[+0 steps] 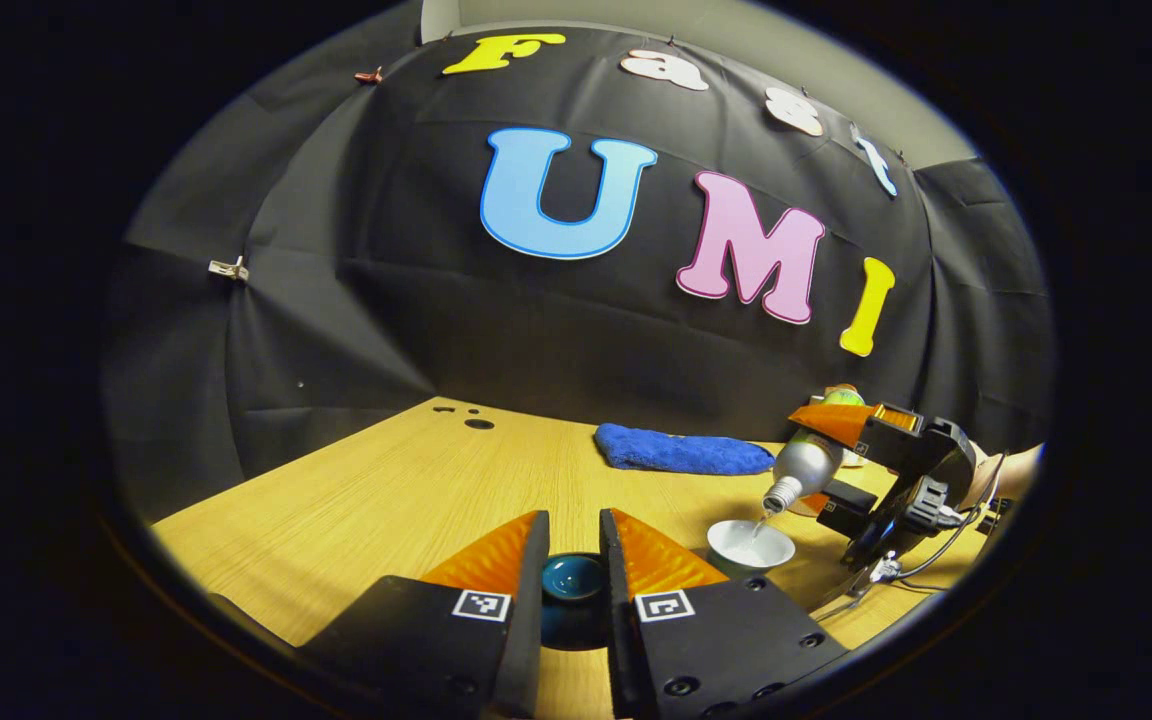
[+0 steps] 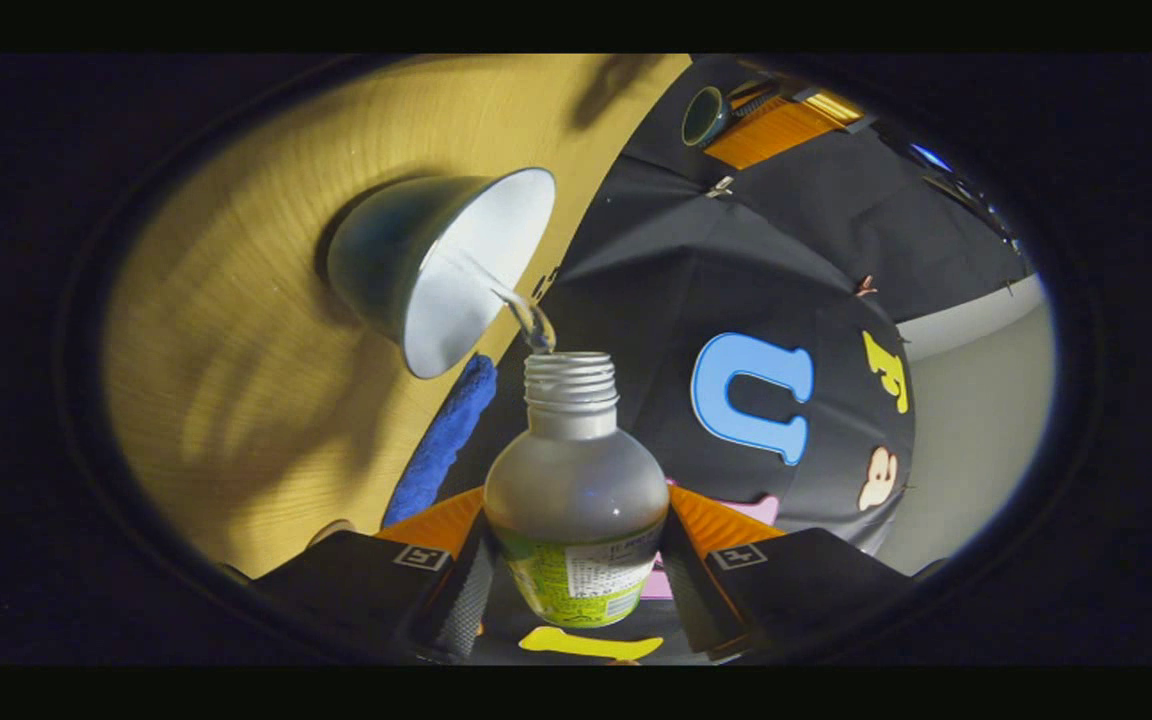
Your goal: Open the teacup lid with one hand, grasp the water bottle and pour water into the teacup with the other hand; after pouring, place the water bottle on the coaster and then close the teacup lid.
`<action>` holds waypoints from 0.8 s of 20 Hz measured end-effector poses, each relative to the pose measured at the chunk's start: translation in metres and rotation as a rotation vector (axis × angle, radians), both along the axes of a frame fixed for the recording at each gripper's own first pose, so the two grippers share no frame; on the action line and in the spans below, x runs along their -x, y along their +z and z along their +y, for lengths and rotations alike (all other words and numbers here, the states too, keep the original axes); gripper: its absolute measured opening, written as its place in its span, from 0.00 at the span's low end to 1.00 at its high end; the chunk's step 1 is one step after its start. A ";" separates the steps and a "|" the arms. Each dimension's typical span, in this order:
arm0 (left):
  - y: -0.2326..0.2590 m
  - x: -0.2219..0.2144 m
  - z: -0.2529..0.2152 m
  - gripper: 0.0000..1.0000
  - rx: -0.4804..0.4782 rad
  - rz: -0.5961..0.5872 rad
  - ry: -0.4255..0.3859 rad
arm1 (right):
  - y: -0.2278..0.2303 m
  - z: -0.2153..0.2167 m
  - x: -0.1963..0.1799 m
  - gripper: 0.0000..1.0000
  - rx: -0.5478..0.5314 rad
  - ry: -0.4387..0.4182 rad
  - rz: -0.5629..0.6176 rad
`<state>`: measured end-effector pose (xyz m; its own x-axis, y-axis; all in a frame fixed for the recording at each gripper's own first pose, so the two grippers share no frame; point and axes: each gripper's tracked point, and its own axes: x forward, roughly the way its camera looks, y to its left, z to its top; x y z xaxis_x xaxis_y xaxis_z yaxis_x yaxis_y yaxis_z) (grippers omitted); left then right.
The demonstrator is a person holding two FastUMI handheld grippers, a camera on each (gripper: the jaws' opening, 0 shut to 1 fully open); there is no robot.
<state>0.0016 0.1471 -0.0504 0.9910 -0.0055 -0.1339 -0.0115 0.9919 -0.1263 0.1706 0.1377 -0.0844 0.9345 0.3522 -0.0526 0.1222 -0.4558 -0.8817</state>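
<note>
One wooden tabletop (image 1: 386, 490) carries one blue cloth (image 1: 681, 452) near the booth wall and one white-lined teacup (image 1: 751, 546), open. One water bottle (image 2: 576, 490) is tipped neck-down over the teacup, a thin stream running from its mouth into the bowl. The right gripper (image 2: 576, 560) has its fingers pinching the bottle's body on both sides; the bottle's base is cut off behind them. The left gripper (image 1: 574, 545) has its fingers clamped on one dark blue teacup lid (image 1: 573, 580), largely hidden between them.
</note>
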 end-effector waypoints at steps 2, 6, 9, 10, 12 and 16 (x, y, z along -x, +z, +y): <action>0.000 0.000 -0.001 0.31 0.002 0.000 -0.004 | 0.002 0.001 -0.003 0.78 0.012 0.010 -0.011; 0.003 0.001 -0.001 0.31 0.004 -0.003 -0.005 | 0.014 0.012 0.004 0.79 0.045 0.068 -0.067; 0.004 0.001 -0.003 0.31 0.005 -0.003 -0.008 | 0.022 0.017 0.003 0.79 0.057 0.095 -0.101; 0.004 0.001 -0.004 0.31 0.005 -0.004 -0.011 | 0.023 0.015 0.003 0.78 0.053 0.092 -0.103; 0.005 0.001 -0.006 0.31 0.005 -0.005 -0.016 | 0.025 0.014 0.003 0.78 0.057 0.094 -0.114; 0.007 0.001 -0.007 0.31 0.003 -0.008 -0.016 | 0.026 0.017 0.001 0.76 0.073 0.098 -0.126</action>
<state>0.0003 0.1401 -0.0434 0.9918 -0.0217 -0.1262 0.0052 0.9916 -0.1296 0.1698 0.1544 -0.0582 0.8965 0.4417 0.0340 0.2767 -0.4983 -0.8217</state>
